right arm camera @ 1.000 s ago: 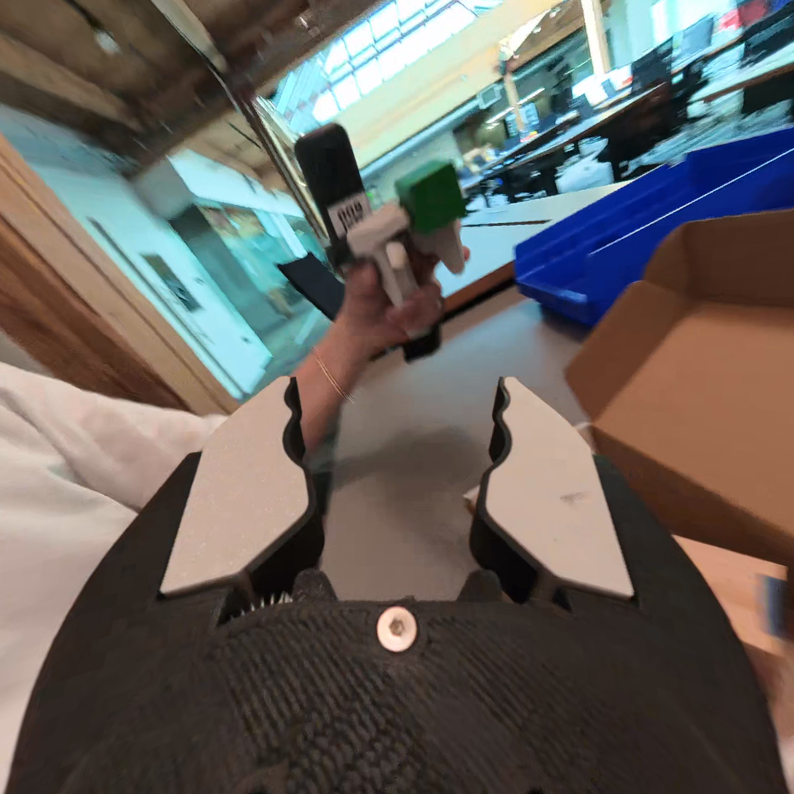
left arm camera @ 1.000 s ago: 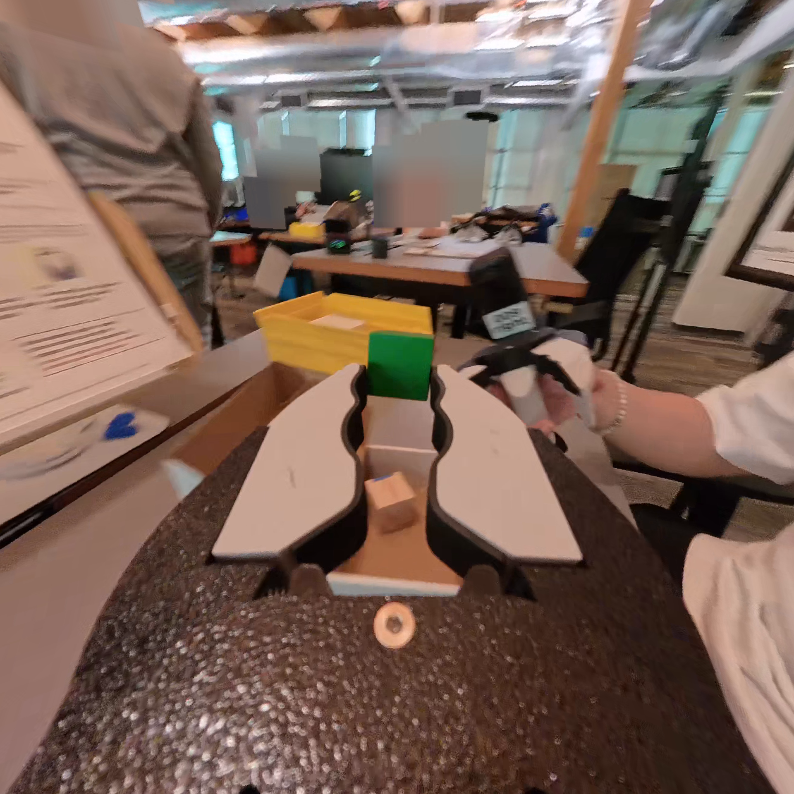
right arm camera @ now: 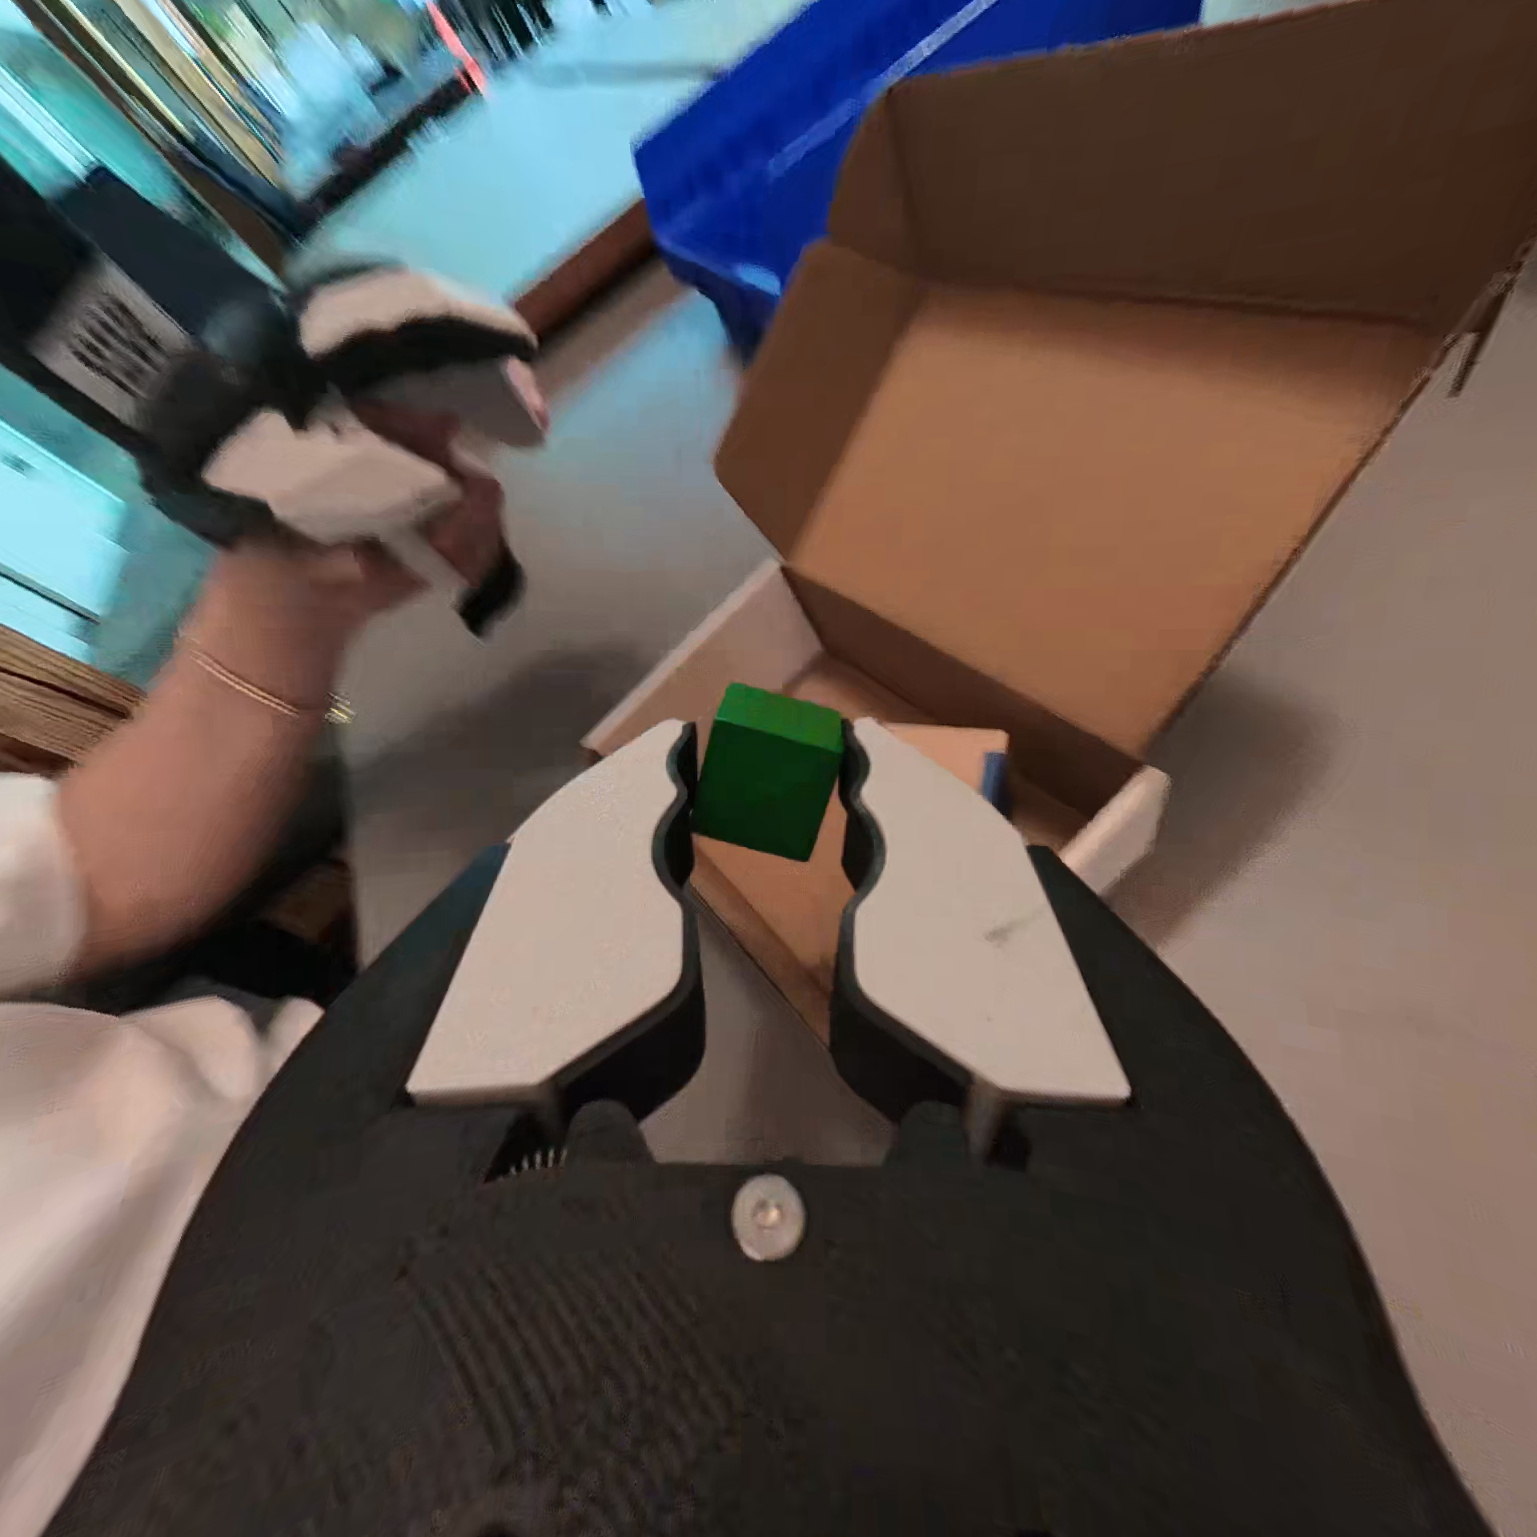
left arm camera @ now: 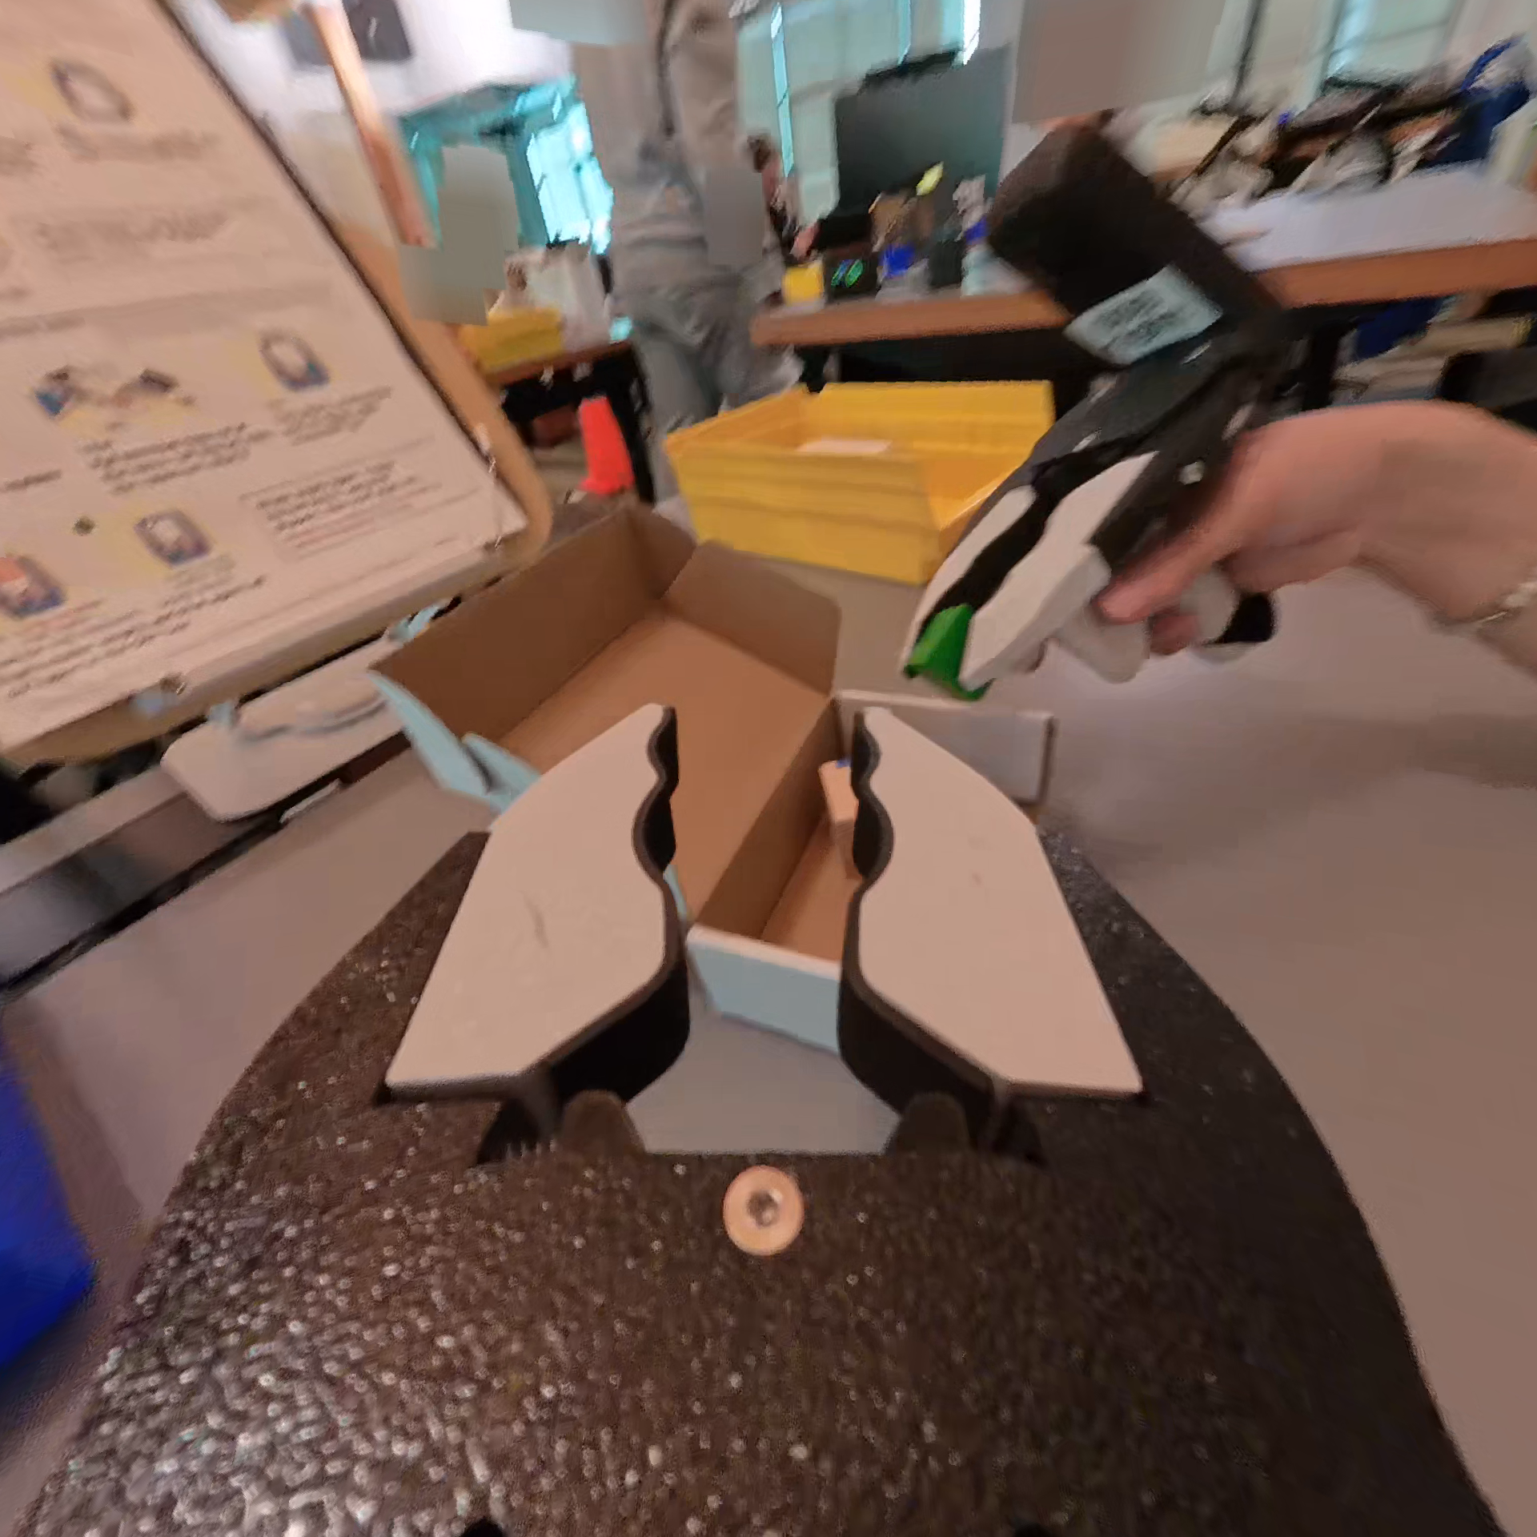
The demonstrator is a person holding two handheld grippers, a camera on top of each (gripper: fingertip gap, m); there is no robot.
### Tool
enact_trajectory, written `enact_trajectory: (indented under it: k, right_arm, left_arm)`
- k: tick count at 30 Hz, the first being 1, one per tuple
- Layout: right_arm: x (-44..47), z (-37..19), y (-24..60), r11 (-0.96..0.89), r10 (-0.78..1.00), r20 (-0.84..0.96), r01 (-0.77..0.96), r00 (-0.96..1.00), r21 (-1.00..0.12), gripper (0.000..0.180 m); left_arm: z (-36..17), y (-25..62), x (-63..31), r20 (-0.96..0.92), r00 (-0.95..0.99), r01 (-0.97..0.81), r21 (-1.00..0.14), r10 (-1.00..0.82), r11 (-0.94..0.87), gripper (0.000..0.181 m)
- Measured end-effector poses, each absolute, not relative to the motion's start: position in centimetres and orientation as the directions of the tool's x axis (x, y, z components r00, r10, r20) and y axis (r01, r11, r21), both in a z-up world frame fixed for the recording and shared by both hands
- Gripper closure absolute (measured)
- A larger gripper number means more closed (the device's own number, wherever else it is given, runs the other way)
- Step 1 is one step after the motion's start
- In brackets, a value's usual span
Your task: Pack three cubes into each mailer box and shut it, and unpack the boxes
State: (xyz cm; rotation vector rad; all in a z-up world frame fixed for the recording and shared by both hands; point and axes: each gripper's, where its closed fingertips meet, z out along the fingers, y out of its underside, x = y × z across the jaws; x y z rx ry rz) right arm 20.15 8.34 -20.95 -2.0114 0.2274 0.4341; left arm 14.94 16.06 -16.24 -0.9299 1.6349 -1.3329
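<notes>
Right wrist view, item list, packing stage.

Worktop (right arm camera: 1372, 832): pale grey surface, carrying the box; a blue bin (right arm camera: 748, 191) stands behind it and a yellow bin (left arm camera: 832, 491) beyond.

Mailer box (right arm camera: 1081, 516): brown corrugated card, white outside, lid thrown back and standing open, side flaps up. Tray faces the camera. Not yet shut.

Right tool (right arm camera: 765, 778): jaws drawn in and pinching the green cube (right arm camera: 769, 782) by two opposite faces. It hangs above the near corner of the tray, clear of the floor of the box. Left wrist view shows the same tool from the side, cube at its tip, near the box wall.

Left tool (left arm camera: 761, 798): jaws spread, nothing between them; held low at the near end of the box.

Green cube: glossy, solid colour, sharp edges, slightly tilted in the grip.

Wooden cube (right arm camera: 940, 753): plain, pale, lying inside the tray, with a sliver of something blue (right arm camera: 994, 778) beside it; whether that is a third cube cannot be told.

Judged step: loading cubes, the green one about to go in. Next move calls for lowering it into free floor beside the wooden cube, then spreading the jaws. If that completes the count, the lid comes down next.
</notes>
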Motion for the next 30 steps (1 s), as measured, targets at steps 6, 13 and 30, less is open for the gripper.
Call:
enact_trajectory:
  k: [6, 13, 30]
  right_arm:
    - [20.1, -24.8, 7.9, -0.646, -0.008, -0.179, -0.142, 0.984, -0.75, 0.147]
    - [20.5, -23.9, 7.5, -0.638, -0.012, -0.059, -0.053, 0.998, -0.768, 0.136]
    - [21.4, -20.2, 6.8, -0.549, 0.048, 0.206, 0.199, 0.977, -0.812, 0.129]
  left_arm:
    - [-19.0, 16.7, 15.8, -0.14, -0.379, -0.181, -0.958, -0.915, 0.221, 0.145]
    - [-19.2, 17.8, 15.8, -0.122, -0.345, -0.211, -0.956, -0.931, 0.203, 0.146]
    - [-21.4, 48.1, 22.2, -0.15, 0.118, -0.799, -0.602, -0.982, -0.004, 0.141]
